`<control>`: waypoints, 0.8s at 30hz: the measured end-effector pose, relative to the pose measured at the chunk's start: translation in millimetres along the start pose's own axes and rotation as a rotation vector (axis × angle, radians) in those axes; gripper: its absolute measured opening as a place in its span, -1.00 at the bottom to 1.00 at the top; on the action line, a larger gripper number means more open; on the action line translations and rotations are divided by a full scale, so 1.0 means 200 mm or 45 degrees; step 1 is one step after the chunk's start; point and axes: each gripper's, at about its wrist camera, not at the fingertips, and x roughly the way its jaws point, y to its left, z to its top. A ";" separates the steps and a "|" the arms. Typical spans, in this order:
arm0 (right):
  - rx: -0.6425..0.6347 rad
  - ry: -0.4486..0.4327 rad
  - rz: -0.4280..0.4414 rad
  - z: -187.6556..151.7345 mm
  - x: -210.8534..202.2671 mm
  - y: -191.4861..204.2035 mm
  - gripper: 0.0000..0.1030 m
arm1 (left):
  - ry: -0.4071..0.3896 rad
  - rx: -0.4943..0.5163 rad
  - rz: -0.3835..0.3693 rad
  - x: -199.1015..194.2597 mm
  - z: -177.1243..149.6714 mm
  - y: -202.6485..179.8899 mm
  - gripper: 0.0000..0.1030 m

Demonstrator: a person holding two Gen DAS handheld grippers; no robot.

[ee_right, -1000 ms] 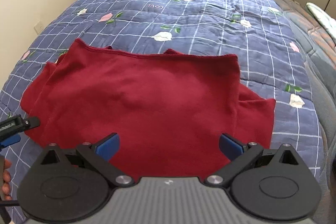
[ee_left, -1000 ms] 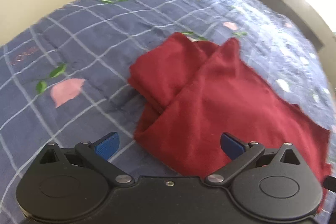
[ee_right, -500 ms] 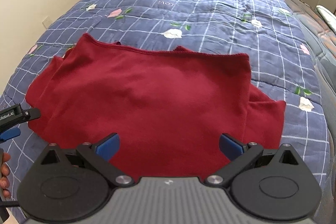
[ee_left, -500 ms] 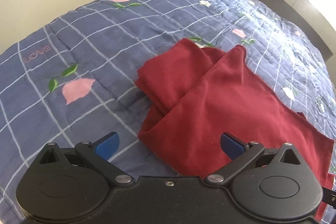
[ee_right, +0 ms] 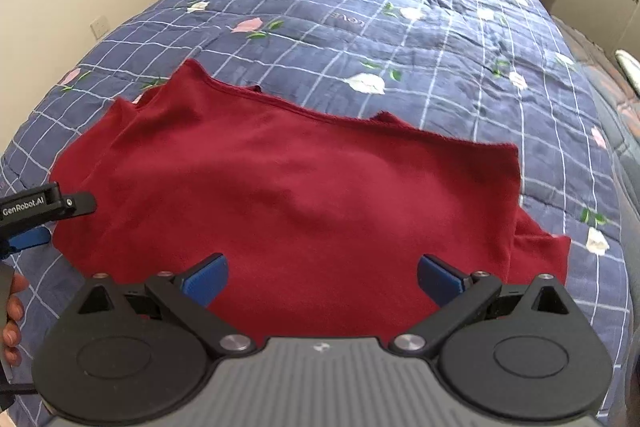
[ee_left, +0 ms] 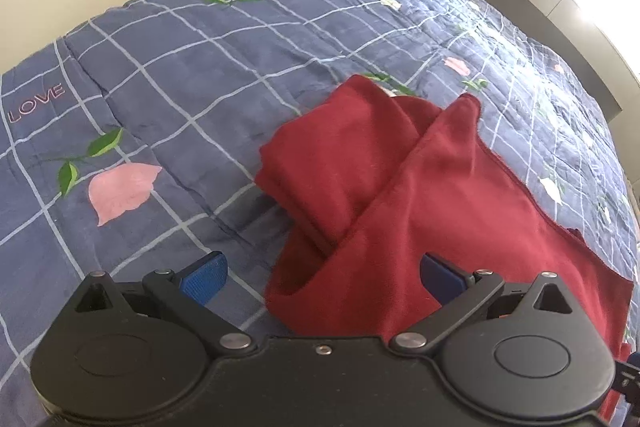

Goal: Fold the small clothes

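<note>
Quilted navy bedspread [ee_right: 460, 39], white grid lines, pink and white flower patches, "LOVE" stitched on it; soft, puckered surface. Landmark: dark red garment [ee_right: 296, 195], soft fleecy knit, lying flat on the bedspread's near part, roughly rectangular with a raw-looking far edge. In the left wrist view the garment [ee_left: 432, 195] shows a folded sleeve-like flap sticking out past its left side, layers stacked. Left gripper [ee_left: 322, 273] hovers over the garment's near-left corner, blue pads spread wide, nothing between them. Right gripper [ee_right: 322, 277] sits over the garment's near edge, pads also spread apart, empty. Fingertips of a hand [ee_right: 12, 311] show left of the garment. Versus 1.0 s ago: garment unmoved, both cameras pulled back slightly, more wall and bedspread beyond the garment visible.
</note>
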 end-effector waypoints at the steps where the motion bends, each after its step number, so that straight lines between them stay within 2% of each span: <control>1: -0.001 -0.008 0.001 0.00 0.01 0.01 1.00 | 0.006 -0.005 -0.010 0.01 0.00 0.01 0.99; 3: -0.011 -0.033 0.003 0.00 0.02 0.03 1.00 | 0.017 -0.012 -0.034 0.02 0.00 0.03 0.99; 7: -0.107 -0.262 -0.044 -0.11 0.08 0.07 1.00 | 0.015 -0.012 -0.058 0.02 0.00 0.05 0.98; 9: -0.168 -0.295 -0.079 -0.17 0.13 0.11 1.00 | 0.014 -0.016 -0.074 0.02 0.00 0.05 0.95; 12: -0.156 -0.280 -0.074 -0.24 0.20 0.13 1.00 | -0.001 -0.058 -0.125 0.01 0.01 0.08 0.69; 14: -0.137 -0.268 -0.074 -0.27 0.23 0.16 1.00 | -0.001 -0.090 -0.153 0.01 0.01 0.09 0.40; 18: -0.123 -0.273 -0.117 -0.30 0.25 0.19 1.00 | 0.026 -0.123 -0.212 0.02 0.02 0.09 0.01; 19: -0.114 -0.268 -0.122 -0.30 0.25 0.19 1.00 | 0.033 -0.124 -0.225 0.02 0.02 0.08 -0.16; 20: -0.106 -0.263 -0.125 -0.30 0.26 0.20 1.00 | 0.045 -0.115 -0.227 0.03 0.03 0.07 -0.31; 24: -0.107 -0.250 -0.132 -0.29 0.26 0.19 1.00 | 0.080 -0.121 -0.193 0.03 0.05 0.07 -0.66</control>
